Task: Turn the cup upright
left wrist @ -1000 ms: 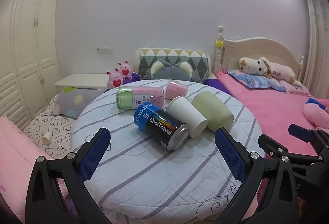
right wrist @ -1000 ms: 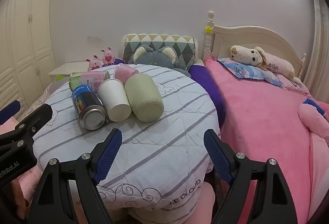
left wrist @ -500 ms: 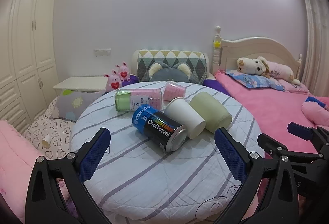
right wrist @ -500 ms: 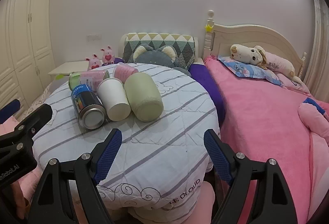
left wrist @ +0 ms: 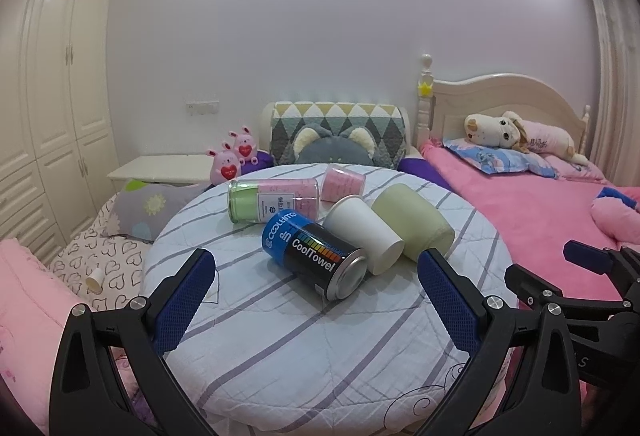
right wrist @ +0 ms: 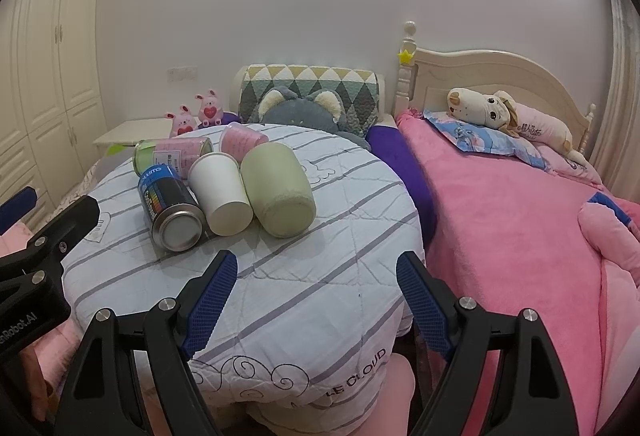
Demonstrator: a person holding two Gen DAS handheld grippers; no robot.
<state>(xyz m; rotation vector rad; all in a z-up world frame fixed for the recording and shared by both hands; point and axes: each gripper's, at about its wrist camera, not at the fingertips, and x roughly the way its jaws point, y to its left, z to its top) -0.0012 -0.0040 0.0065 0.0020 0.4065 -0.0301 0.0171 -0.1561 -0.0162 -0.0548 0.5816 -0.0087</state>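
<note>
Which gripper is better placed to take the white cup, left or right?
Probably the left gripper: the white cup lies almost straight ahead of its open fingers. From the right gripper, also open, it lies further left.

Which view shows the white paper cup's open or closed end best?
The right wrist view: the white paper cup lies on its side with its wide end facing the camera. The left wrist view shows the cup mostly side-on, its end turned obliquely away.

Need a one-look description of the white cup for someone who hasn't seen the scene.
On the round table with the striped quilted cover, five containers lie on their sides. The white paper cup is in the front row, between the blue-and-black CoolTowel can and the pale green cup; it alone is plain white.
</note>
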